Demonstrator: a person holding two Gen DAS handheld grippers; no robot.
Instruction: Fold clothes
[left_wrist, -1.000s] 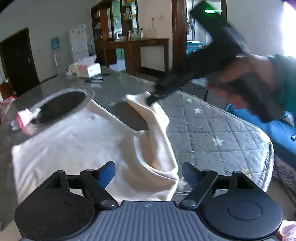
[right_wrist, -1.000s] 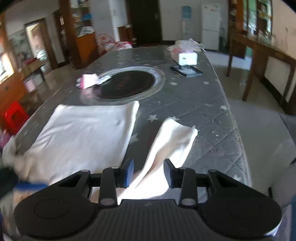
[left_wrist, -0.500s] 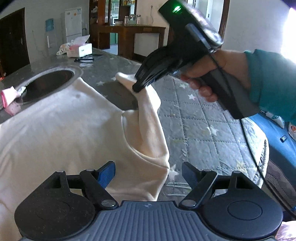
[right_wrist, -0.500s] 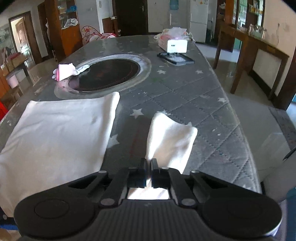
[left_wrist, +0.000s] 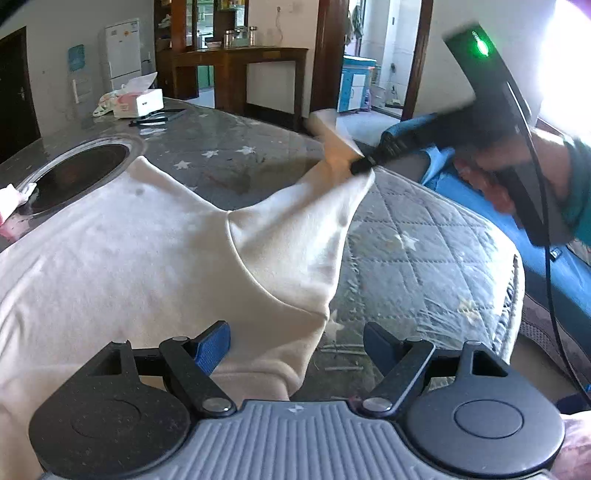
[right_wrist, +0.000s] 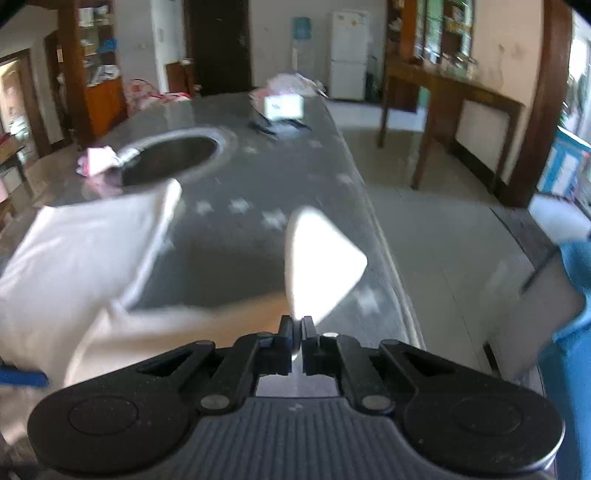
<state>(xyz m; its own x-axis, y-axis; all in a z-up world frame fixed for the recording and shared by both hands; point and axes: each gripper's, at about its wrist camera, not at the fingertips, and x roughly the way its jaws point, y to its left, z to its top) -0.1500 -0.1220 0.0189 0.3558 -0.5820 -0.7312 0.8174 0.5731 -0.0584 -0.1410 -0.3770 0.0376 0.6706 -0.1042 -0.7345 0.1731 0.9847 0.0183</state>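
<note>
Pale walls (left_wrist: 48, 44) close the room, with a dark door (right_wrist: 221, 40) and a white fridge (right_wrist: 349, 51) at the far end. A dark wooden sideboard (left_wrist: 240, 62) stands by the wall, a glass-fronted cabinet (left_wrist: 207, 22) behind it. Wooden shelves (right_wrist: 99, 66) line the other side. The floor (right_wrist: 443, 229) is pale tile. Strong daylight (left_wrist: 565, 55) floods in from the right. The grey quilted surface (left_wrist: 424, 229), starred, has a round dark inset (left_wrist: 77, 170).

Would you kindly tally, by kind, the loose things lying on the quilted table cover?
Cream sweatshirt: 1
White tissue box: 1
Pink cloth by the round inset: 1
Dark flat item beside the box, too blurred to name: 1
Total: 4
</note>
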